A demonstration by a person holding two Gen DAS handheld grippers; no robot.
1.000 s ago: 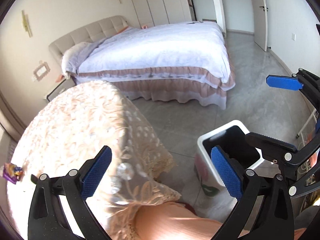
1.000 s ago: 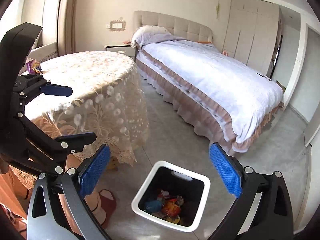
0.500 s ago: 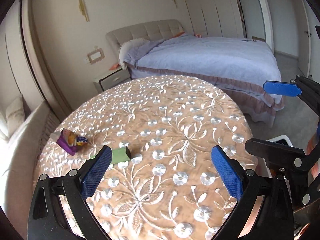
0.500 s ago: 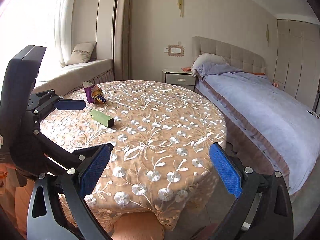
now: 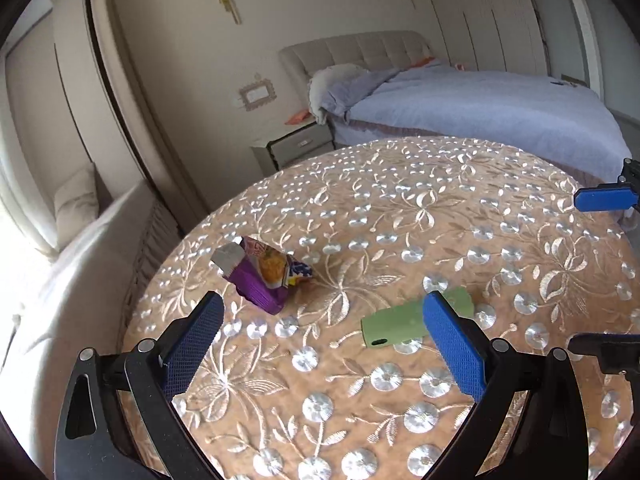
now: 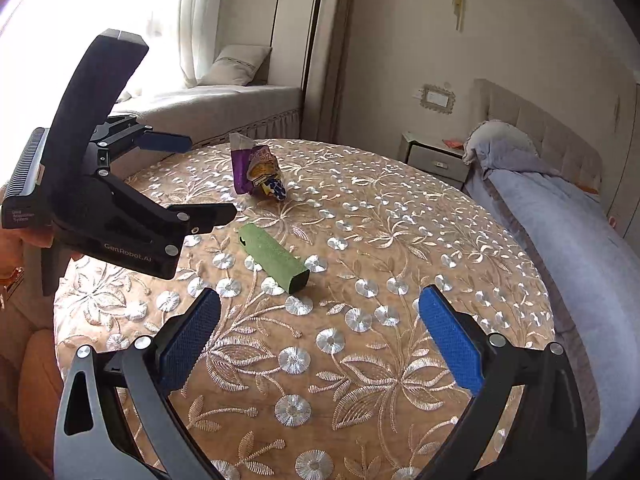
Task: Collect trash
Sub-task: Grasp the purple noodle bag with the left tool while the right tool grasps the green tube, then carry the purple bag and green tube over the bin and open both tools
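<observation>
On the round table [image 5: 440,208] with an embroidered cloth lie a crumpled purple snack bag [image 5: 264,276] and a green oblong box [image 5: 396,326]. My left gripper [image 5: 322,308] is open above the cloth, empty; the bag sits just beyond its left finger and the green box runs behind its right finger. In the right wrist view the snack bag [image 6: 256,168] stands farther back and the green box [image 6: 274,258] lies a short way ahead of my right gripper [image 6: 320,300], which is open and empty. The left gripper [image 6: 200,178] hovers left of both items.
A bed [image 5: 480,108] with a pale blue cover stands behind the table on the right, with a nightstand [image 5: 296,146] beside it. A window seat with a cushion [image 6: 236,66] runs along the far left. The table [image 6: 400,240] fills the foreground.
Both views swung up from the floor and the white bin to the table top. The bin is out of view, and the bag and green box are closer. Both grippers stayed open.
</observation>
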